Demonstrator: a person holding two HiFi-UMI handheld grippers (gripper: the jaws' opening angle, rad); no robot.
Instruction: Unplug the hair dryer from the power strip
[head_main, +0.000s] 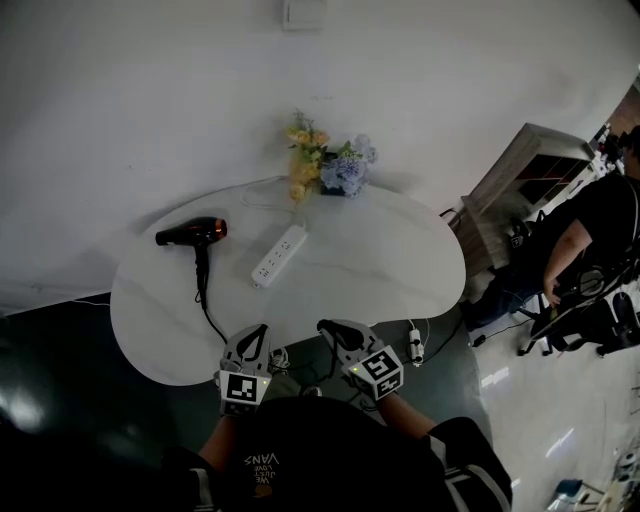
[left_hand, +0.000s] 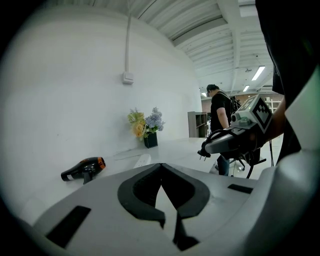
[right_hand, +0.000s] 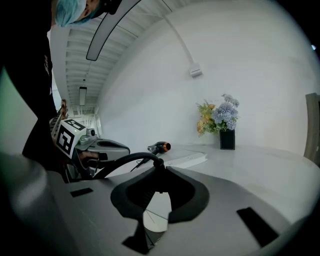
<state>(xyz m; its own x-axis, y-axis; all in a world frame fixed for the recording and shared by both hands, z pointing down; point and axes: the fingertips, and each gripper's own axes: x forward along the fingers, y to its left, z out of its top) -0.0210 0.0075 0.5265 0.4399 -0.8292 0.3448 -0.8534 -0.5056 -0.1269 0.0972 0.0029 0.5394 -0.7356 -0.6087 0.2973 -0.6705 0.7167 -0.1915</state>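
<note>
Already clear of the white rectangular power strip (head_main: 279, 256), the hair dryer's black plug (left_hand: 203, 153) sits clamped in the right gripper (head_main: 330, 328). The black-and-orange hair dryer (head_main: 195, 233) lies on the white oval table (head_main: 400, 270). The left gripper (head_main: 255, 335) is closed and empty. A small black vase (right_hand: 227, 139) holds yellow and blue flowers (right_hand: 217, 116).

The grey left tool (head_main: 257, 330) and right tool (head_main: 326, 326) bear black-and-white marker cubes (head_main: 240, 390); the shirt (head_main: 300, 455) is black.

White table (head_main: 380, 262) with hair dryer (head_main: 192, 233), power strip (head_main: 279, 256), flower vase (head_main: 330, 170)
</note>
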